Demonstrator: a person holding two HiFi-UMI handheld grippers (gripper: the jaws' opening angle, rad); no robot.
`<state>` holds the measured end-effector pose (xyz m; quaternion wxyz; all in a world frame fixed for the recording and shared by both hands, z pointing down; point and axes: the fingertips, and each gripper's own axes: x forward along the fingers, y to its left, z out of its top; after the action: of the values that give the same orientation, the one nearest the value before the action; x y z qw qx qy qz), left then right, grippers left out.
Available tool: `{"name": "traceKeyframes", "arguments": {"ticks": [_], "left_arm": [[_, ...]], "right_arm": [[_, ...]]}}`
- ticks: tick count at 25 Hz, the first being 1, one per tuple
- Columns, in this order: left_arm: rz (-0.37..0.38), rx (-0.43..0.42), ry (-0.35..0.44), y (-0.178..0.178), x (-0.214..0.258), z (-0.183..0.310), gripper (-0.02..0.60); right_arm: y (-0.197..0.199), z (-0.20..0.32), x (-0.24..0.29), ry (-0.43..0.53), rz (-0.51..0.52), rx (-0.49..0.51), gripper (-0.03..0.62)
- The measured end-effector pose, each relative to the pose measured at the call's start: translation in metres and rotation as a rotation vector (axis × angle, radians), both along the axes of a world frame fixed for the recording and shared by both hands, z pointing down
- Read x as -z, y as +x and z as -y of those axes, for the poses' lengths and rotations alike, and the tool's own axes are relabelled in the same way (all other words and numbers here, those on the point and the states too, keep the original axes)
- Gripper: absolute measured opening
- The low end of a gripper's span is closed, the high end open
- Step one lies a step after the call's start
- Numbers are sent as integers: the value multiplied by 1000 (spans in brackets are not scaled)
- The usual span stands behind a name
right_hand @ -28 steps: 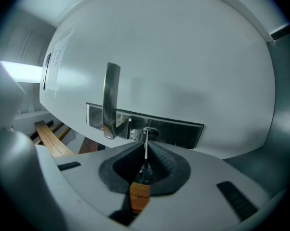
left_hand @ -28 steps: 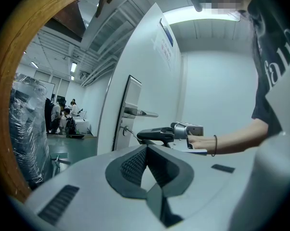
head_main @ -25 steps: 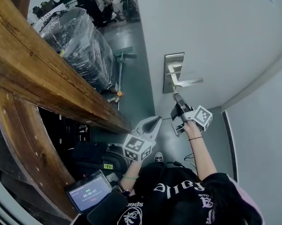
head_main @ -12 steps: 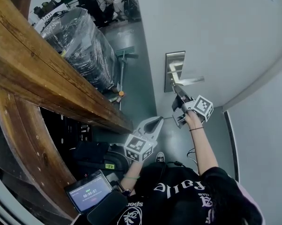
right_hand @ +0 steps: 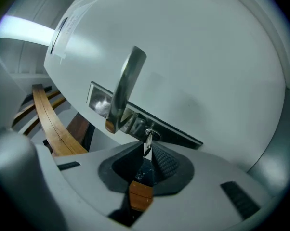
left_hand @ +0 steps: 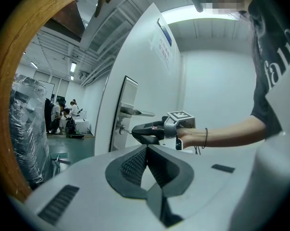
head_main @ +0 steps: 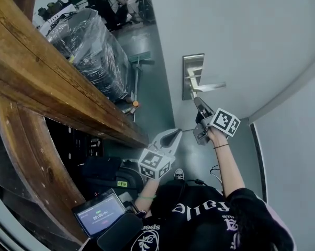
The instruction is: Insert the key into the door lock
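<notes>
Right gripper view: right gripper (right_hand: 148, 151) pinches the key (right_hand: 147, 142) between its fingertips, blade sticking out, tip right at the lock (right_hand: 151, 133). Left gripper (left_hand: 147, 147) is closed on nothing.

The key's (right_hand: 147, 146) bow was hidden between the right gripper's (right_hand: 149, 157) jaws. Whether its tip sat inside the keyhole (right_hand: 151, 133) could not be determined. In the head view it was too small to discern.

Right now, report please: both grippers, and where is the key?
Left gripper shut, empty. Right gripper shut on key. Key tip at keyhole under handle; nothing blocks.
</notes>
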<state>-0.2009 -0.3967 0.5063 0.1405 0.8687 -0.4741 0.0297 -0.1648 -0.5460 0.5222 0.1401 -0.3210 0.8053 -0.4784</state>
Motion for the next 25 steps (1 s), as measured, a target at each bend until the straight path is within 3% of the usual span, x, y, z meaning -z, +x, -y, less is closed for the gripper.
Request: {"name": "traceKeyframes", "arguments": {"ticks": [7, 15, 25], "left_arm": [[-5, 5, 13, 23, 8, -16, 5], [-17, 5, 22, 78, 15, -53, 5], [-44, 68, 23, 167, 13, -132, 5]], "right_arm": [[27, -56, 14, 66, -58, 39, 37], [71, -141, 23, 166, -194, 130, 37], [158, -253, 13, 139, -222, 192, 35]]}}
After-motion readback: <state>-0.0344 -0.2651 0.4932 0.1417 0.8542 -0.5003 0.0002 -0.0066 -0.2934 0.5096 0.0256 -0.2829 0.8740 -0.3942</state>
